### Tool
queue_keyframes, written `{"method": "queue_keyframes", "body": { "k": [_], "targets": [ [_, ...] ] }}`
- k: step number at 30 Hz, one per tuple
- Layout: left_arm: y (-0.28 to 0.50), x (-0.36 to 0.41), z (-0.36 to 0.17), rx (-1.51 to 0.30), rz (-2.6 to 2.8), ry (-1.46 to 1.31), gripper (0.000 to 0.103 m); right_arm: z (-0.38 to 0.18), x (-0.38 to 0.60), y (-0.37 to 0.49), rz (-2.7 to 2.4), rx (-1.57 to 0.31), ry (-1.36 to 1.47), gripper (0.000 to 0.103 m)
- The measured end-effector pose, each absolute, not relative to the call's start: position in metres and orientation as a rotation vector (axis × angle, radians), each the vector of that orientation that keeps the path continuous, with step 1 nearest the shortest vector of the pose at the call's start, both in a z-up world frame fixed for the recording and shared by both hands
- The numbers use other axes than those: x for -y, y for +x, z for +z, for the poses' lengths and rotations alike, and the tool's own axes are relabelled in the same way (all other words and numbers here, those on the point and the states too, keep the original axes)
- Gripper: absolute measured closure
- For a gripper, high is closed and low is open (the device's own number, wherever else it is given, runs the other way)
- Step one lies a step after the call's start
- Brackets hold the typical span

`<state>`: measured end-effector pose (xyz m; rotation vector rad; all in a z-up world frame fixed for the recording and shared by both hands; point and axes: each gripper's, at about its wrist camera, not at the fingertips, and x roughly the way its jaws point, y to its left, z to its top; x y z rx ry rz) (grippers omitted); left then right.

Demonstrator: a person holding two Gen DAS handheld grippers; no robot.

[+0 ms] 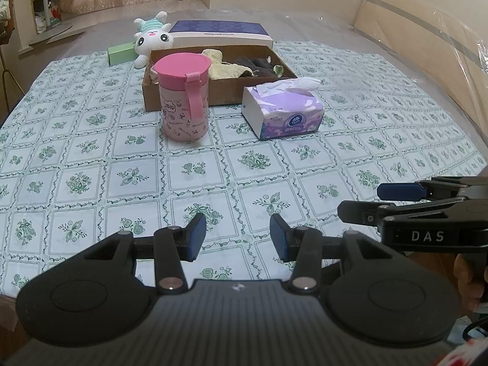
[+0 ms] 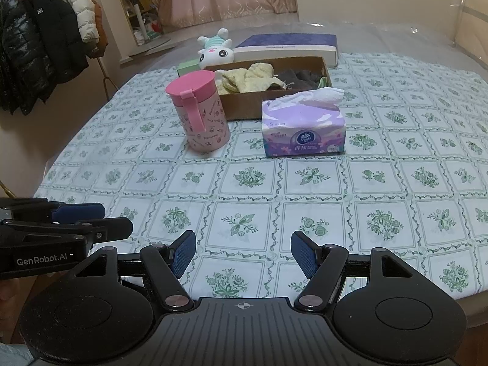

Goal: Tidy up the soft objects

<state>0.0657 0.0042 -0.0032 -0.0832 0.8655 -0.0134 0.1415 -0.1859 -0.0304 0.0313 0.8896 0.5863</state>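
Well ahead of both jaws, cardboard box [image 2: 274, 103] is holding yellow cloth [image 2: 247, 80] and dark cloth [image 2: 300, 80]. Left gripper [image 1: 238, 235] and right gripper [image 2: 243, 253] are hovering released, grasping nothing.

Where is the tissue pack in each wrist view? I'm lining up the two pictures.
Left wrist: the tissue pack sits right of centre in the upper half, in front of the cardboard box's right end.
Right wrist: the tissue pack sits just right of centre, also in front of the box.
Shared landmark: the pink cup, standing to the pack's left in both.
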Motion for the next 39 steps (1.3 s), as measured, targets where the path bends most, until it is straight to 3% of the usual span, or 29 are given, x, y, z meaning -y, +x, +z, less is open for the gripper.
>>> {"method": "queue_keyframes", "body": {
  "k": [39],
  "targets": [
    [0.0669,-0.0043,-0.003,-0.858,-0.008,-0.074,0.06,-0.0292,0.186,0.1438,0.591,-0.89,0.032,0.034]
  ]
}}
